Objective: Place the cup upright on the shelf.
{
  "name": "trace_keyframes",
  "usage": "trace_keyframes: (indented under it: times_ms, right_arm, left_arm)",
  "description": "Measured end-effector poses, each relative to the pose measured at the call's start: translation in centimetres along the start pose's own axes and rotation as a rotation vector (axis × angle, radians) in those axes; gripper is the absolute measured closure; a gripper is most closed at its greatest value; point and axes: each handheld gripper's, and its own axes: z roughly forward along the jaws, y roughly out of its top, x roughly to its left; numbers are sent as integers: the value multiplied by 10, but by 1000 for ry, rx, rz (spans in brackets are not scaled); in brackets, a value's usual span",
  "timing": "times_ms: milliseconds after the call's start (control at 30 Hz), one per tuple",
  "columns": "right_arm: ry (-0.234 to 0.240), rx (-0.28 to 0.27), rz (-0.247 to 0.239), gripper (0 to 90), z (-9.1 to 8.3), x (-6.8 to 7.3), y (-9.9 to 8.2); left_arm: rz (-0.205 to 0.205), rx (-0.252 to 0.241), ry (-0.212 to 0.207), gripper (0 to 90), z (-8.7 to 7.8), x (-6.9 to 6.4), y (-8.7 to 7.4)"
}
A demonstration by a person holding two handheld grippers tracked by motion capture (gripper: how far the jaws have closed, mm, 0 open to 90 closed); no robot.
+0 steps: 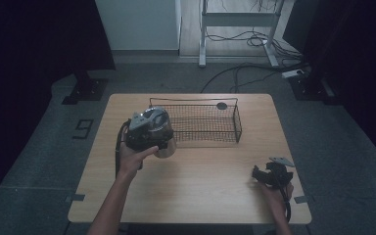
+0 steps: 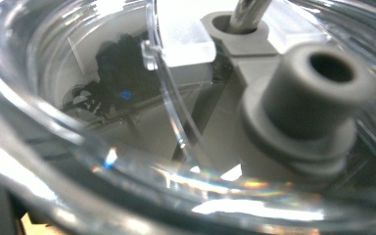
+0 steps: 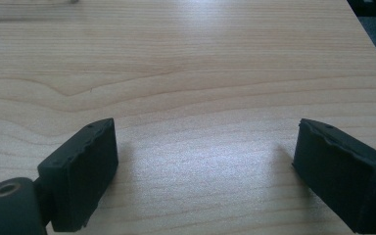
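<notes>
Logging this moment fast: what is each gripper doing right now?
Left gripper: holding a clear plastic container beside the wire basket.
Right gripper: open, empty, over the table.

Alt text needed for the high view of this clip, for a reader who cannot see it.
A person's left gripper holds a clear lidded container just above a wooden table, beside the left end of a black wire basket. The right gripper rests low near the table's right edge, nothing in its jaws.
</notes>
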Motion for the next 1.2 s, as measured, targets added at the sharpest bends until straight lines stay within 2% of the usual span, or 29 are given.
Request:
trace_keyframes:
  times_ms: [233, 467, 633, 1200]
  right_arm:
    - [0, 1, -1, 91, 0, 0, 0]
    - [0, 0, -2, 91, 0, 0, 0]
    - [0, 1, -1, 91, 0, 0, 0]
    - [1, -2, -2, 91, 0, 0, 0]
  left_arm:
    - [14, -1, -5, 36, 2, 0, 9]
    - [0, -19, -8, 36, 2, 2, 16]
    - [7, -14, 2, 35, 3, 2, 21]
    - [27, -10, 14, 36, 17, 0, 41]
